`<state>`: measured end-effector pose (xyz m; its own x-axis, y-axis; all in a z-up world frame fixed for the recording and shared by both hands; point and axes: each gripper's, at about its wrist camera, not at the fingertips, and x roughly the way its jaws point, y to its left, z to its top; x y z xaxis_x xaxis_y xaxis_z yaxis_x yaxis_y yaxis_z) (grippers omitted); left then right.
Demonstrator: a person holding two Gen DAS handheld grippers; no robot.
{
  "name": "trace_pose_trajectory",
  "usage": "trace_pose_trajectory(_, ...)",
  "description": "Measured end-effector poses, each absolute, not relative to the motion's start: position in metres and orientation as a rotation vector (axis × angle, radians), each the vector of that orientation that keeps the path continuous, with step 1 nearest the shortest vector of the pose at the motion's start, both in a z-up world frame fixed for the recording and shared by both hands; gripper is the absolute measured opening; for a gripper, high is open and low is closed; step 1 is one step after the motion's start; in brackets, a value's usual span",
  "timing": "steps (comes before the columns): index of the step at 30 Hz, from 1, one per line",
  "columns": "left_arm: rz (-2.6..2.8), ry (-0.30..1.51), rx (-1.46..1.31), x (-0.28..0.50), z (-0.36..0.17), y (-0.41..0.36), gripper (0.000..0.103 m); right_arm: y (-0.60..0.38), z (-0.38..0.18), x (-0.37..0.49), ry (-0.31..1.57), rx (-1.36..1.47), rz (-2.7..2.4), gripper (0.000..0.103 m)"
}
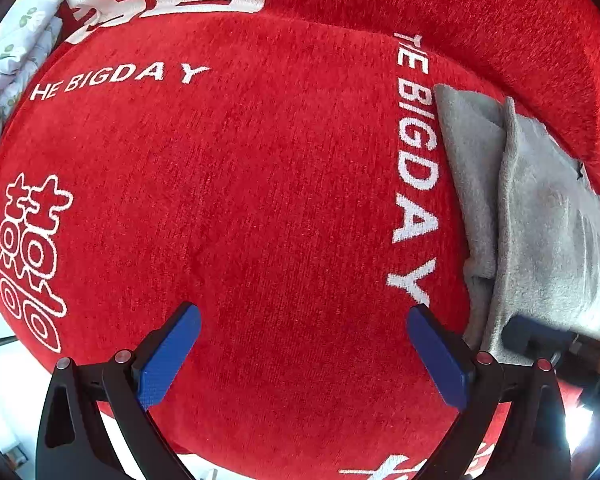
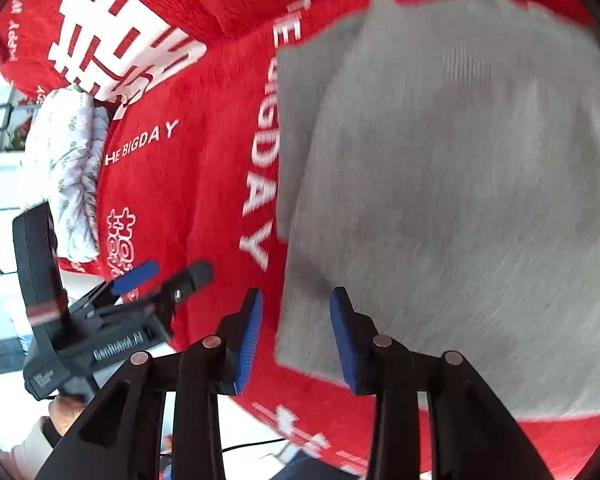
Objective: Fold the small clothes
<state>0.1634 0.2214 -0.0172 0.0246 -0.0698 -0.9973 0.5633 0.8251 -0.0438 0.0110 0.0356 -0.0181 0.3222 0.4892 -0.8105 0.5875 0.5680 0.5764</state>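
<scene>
Grey cloth (image 2: 460,200) lies folded beside "THE BIGDAY" lettering (image 1: 416,168) — both grippers' jaws open, empty.

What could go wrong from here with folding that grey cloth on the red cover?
1. The right gripper straddles the grey cloth's near edge, so it may pinch the red cover too.
2. The cloth's layers look uneven; the fold may end up skewed.
3. The left gripper is open over bare cover, so nothing pins the cloth.
</scene>
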Motion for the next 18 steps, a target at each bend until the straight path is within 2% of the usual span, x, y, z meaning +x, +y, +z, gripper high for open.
trace_pose_trajectory(1,-0.513,1.474,0.418,0.166,-0.018,0.222,0.103,0.041,-0.024,0.009,1.322,1.07,-0.071,0.021)
trace_pose_trajectory(2,-0.512,1.473,0.417,0.166,-0.019,0.221,0.103,0.049,-0.032,0.009,1.345,1.079,-0.056,0.02)
trace_pose_trajectory(12,-0.516,1.487,0.444,0.149,-0.016,0.215,0.103,0.063,-0.026,-0.002,1.393,0.987,0.033,0.022)
trace_pose_trajectory(14,-0.526,1.488,0.447,0.146,-0.014,0.21,0.103,0.056,-0.023,-0.015,1.389,1.014,0.01,0.028)
trace_pose_trajectory(16,-0.535,1.488,0.452,0.142,-0.013,0.207,0.103,0.048,-0.021,-0.029,1.373,1.053,-0.024,0.045)
trace_pose_trajectory(18,-0.542,1.489,0.462,0.138,-0.013,0.204,0.103,0.039,-0.02,-0.045,1.351,1.1,-0.055,0.049)
